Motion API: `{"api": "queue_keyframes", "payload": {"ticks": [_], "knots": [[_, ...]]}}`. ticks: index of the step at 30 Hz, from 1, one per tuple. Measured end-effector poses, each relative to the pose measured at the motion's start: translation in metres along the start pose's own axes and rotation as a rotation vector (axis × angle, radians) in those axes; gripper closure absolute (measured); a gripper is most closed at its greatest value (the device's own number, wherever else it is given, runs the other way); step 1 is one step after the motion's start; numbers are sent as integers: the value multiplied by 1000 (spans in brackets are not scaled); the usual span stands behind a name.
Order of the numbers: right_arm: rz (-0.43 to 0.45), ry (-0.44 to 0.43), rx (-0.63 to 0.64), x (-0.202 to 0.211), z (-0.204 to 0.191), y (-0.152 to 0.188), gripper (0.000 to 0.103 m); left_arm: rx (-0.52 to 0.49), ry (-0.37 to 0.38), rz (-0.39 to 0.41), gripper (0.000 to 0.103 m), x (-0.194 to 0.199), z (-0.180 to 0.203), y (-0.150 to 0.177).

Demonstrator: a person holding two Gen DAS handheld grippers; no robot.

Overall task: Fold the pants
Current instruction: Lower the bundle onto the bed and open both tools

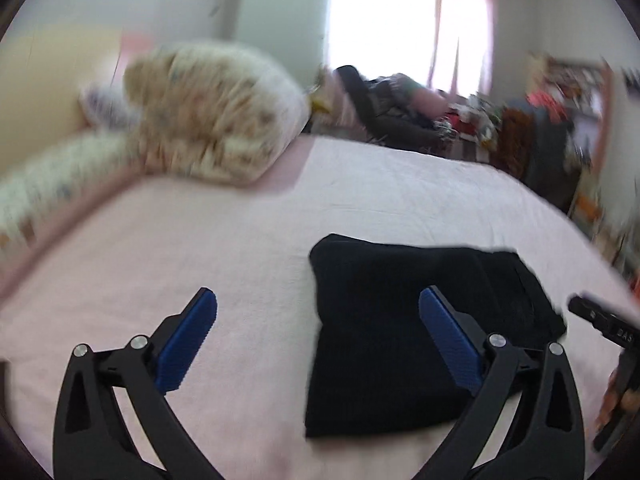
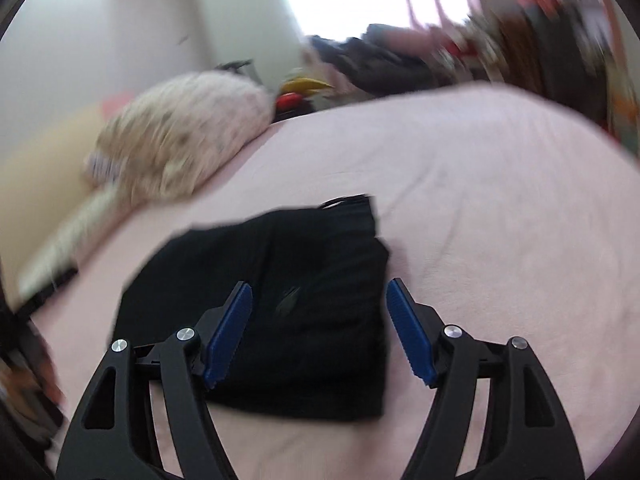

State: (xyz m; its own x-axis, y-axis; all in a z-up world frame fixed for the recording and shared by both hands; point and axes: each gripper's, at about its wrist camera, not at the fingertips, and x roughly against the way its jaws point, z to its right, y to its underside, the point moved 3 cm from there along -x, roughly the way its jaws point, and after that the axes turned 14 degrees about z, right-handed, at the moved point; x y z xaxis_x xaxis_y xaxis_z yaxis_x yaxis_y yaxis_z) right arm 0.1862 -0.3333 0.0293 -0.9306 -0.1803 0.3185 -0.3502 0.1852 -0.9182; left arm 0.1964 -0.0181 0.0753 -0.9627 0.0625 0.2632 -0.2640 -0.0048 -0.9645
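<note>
The black pants (image 1: 400,320) lie folded into a compact rectangle on the pink bed (image 1: 240,248). My left gripper (image 1: 318,300) hangs above the bed with its jaws wide apart and nothing between the blue pads; its right finger overlaps the pants' left part. In the right wrist view the same folded pants (image 2: 304,280) lie under my right gripper (image 2: 318,292), which is open and holds nothing. The other gripper's black body (image 1: 608,328) and a hand show at the left view's right edge.
A floral pillow (image 1: 212,120) and a long patterned bolster (image 1: 52,188) lie at the bed's far left by a yellow headboard. Beyond the bed stand a dark chair (image 1: 384,108) piled with clothes, cluttered shelves (image 1: 568,92) and a bright window (image 1: 408,20).
</note>
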Motion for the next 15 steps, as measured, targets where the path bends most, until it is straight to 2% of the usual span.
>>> {"api": "queue_keyframes", "payload": {"ticks": [2, 4, 9, 11, 15], "knots": [[8, 13, 62, 5, -17, 8, 30, -43, -14, -20, 2, 8, 16, 10], [7, 19, 71, 6, -27, 15, 27, -59, -2, -54, 2, 10, 29, 25], [-5, 61, 141, 8, -38, 29, 21, -54, -2, -96, 2, 2, 41, 56], [-50, 86, 150, -5, -40, 36, 21, -42, -17, -152, 2, -12, 41, 69], [-212, 150, 162, -32, -31, 62, 16, 6, -19, -241, 2, -26, 33, 81]]}}
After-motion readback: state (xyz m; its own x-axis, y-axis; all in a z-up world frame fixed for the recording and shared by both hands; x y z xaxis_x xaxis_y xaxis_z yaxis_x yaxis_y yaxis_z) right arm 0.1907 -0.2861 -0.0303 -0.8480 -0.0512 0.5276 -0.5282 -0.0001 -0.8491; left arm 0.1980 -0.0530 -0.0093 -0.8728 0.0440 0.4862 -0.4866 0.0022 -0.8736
